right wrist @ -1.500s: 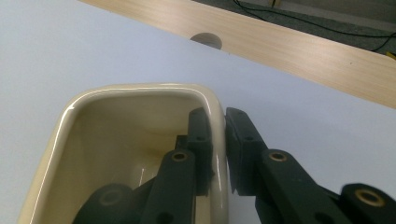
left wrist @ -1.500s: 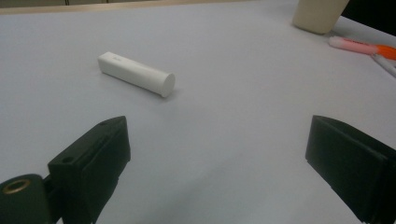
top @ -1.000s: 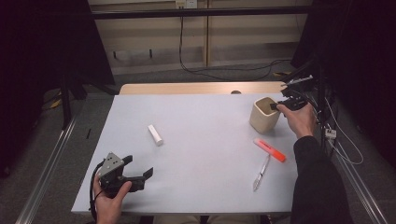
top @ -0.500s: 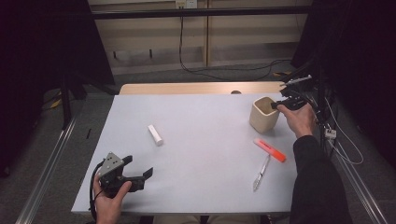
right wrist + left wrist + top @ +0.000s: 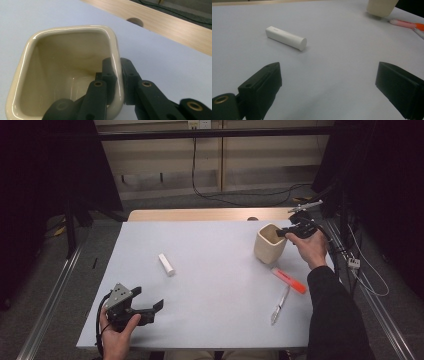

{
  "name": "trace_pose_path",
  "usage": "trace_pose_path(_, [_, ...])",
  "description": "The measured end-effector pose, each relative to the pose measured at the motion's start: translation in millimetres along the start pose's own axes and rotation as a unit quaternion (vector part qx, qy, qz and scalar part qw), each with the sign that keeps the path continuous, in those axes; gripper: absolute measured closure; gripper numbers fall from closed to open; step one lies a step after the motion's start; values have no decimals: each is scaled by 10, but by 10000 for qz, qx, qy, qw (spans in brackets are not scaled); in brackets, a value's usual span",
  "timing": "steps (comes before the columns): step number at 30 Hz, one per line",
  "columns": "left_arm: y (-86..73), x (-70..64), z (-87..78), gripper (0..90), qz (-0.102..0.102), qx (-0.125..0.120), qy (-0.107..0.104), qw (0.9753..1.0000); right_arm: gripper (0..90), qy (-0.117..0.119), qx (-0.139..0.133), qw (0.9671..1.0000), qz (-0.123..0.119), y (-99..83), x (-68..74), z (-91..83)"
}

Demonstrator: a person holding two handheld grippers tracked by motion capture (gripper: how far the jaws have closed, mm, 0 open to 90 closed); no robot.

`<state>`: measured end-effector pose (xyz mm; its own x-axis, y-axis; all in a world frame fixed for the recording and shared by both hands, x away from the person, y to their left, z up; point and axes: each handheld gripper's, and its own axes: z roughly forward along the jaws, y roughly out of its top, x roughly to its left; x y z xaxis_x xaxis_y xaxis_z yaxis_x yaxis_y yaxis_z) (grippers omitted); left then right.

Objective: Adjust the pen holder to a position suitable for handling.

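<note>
1. Pale grey, matte worktop [image 5: 215, 270], with a light wood strip along its far edge; dim room beyond, cables trailing over a grey floor, metal rails at both sides.
2. Beige cup [image 5: 269, 243] near the far right corner: glossy glaze, rounded-square mouth, upright on the worktop.
3. Right hand-held gripper [image 5: 286, 232] clamped on the cup's wall at the rim (one black jaw inside, one outside, plain in the right gripper view [image 5: 117, 82]).
4. Left hand-held gripper [image 5: 152, 307] at the near left corner, jaws wide apart and holding nothing, just above the surface.
5. White cylinder [image 5: 166, 264] lying flat, smooth and blunt-ended, left of centre, well apart from both grippers.
6. Orange marker [image 5: 290, 281] and slim silvery pen [image 5: 279, 305] lying near each other, nearer than the cup on the right.
</note>
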<state>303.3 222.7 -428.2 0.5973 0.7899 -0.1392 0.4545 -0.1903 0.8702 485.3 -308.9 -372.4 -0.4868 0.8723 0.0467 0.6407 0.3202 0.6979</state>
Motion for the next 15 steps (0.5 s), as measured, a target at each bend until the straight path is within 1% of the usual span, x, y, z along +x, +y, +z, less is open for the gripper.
trace_pose_path(2, [2,4,0,68,-1,10,-15,10000,829,126,-34,9999,-63,26,57,27])
trace_pose_path(3, [2,4,0,68,-1,10,-15,10000,829,126,-34,9999,-63,26,57,27])
trace_pose_path(4, [1,1,0,68,-5,-19,-11,10000,829,272,-84,9995,-154,66,128,56])
trace_pose_path(6, [1,-1,-2,68,-6,-26,-10,10000,828,358,-126,9987,-328,117,204,80])
trace_pose_path(7, [1,-1,-2,68,-6,-26,-10,10000,828,404,-147,9984,-376,136,232,90])
trace_pose_path(8, [1,0,-2,68,-4,-25,-9,10000,828,471,-199,9975,-496,167,277,107])
trace_pose_path(9, [2,-1,-3,68,1,-8,11,10000,828,525,-247,9967,-559,191,317,120])
trace_pose_path(10, [1,0,-6,68,-3,-10,32,10000,828,587,-278,9961,-591,214,350,135])
trace_pose_path(11, [1,0,-6,68,-3,-10,32,10000,828,587,-278,9961,-591,214,350,135])
trace_pose_path(12, [0,2,-5,68,-17,-34,28,10000,829,734,-309,9946,-671,254,410,171])
trace_pose_path(13, [1,6,-8,68,-1,-28,32,10000,829,734,-309,9946,-671,254,410,171])
trace_pose_path(14, [0,5,-10,68,-21,-35,37,10000,829,810,-308,9932,-782,293,481,214])
trace_pose_path(15, [-1,7,-10,68,-32,-44,31,10000,828,839,-305,9925,-841,311,517,237])
